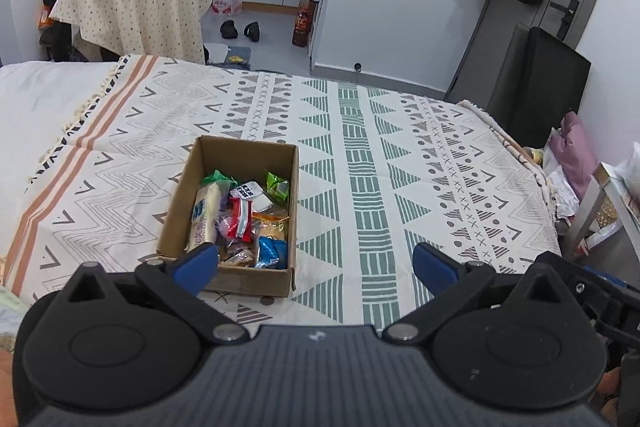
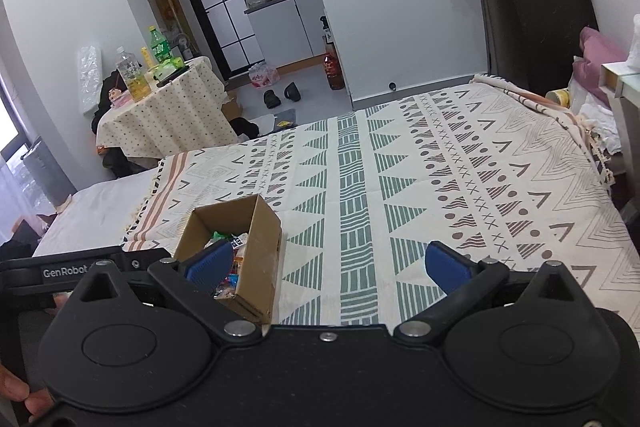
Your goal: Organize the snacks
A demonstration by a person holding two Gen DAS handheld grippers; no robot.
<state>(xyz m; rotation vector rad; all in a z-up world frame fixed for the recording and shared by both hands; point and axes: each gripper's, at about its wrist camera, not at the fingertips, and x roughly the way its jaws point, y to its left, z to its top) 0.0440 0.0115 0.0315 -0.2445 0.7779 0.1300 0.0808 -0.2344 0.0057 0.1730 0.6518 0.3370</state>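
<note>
1. Jaws of the left gripper [image 1: 316,267] stand spread wide, blue pads apart, nothing between them and nothing touched.
2. Jaws of the right gripper [image 2: 328,267] are spread just as wide and empty.
3. Snacks [image 1: 244,219] lie piled inside an open cardboard box [image 1: 240,151]; in the left view the box sits ahead of the left pad, and in the right view it sits behind the left pad, left of the gap.
4. The box rests on a patterned blanket [image 1: 400,155] spread over a bed.
5. Beyond the bed stands a cloth-covered surface [image 1: 132,7] carrying bottles, with a kitchen nook and dark shoes [image 1: 240,29] on the floor.
</note>
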